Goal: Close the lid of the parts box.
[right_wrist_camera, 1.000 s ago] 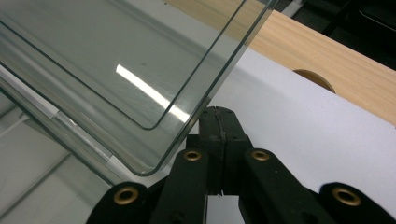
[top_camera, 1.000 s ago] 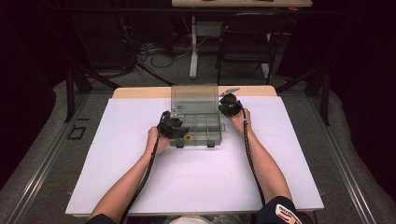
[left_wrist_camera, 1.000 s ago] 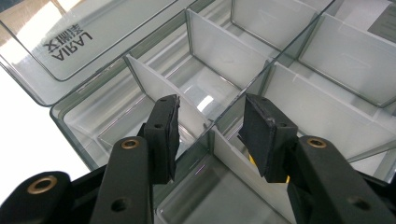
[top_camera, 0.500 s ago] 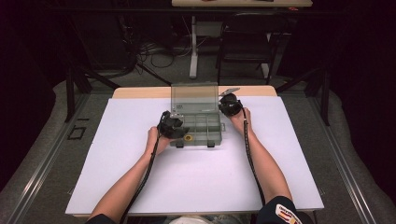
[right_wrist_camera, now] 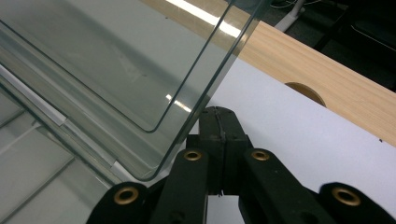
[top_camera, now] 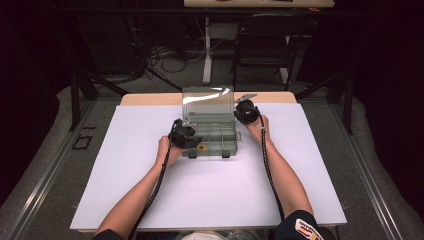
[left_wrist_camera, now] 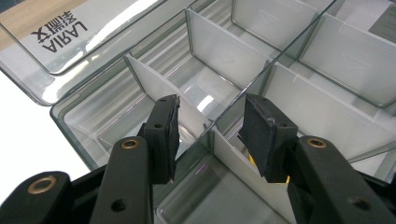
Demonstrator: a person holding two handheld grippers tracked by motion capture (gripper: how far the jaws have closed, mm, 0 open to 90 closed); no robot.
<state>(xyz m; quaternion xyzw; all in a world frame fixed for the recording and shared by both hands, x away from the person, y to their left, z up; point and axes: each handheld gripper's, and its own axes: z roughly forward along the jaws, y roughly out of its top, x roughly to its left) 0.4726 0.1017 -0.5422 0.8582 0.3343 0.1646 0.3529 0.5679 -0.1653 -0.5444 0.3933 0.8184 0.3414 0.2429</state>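
A clear plastic organizer box [top_camera: 220,137] lies in the middle of the white table with its lid [top_camera: 207,104] standing up at the back. My left gripper [top_camera: 186,136] is at the box's front left corner. Its jaws [left_wrist_camera: 210,109] are open and straddle a thin white divider [left_wrist_camera: 229,156] without pressing on it. A bit of something yellow [left_wrist_camera: 252,161] peeks out behind the right-hand pad, and a small yellow piece [top_camera: 201,147] lies in a front compartment. My right gripper [top_camera: 244,111] is shut with nothing between its pads [right_wrist_camera: 218,122], right beside the lid's side edge [right_wrist_camera: 205,88].
The white sheet [top_camera: 210,195] covers most of the wooden tabletop [right_wrist_camera: 327,79], which has a round hole [right_wrist_camera: 306,91] near its back edge. Both forearms reach in from the near side. Chairs, table legs and cables stand on the dark floor behind.
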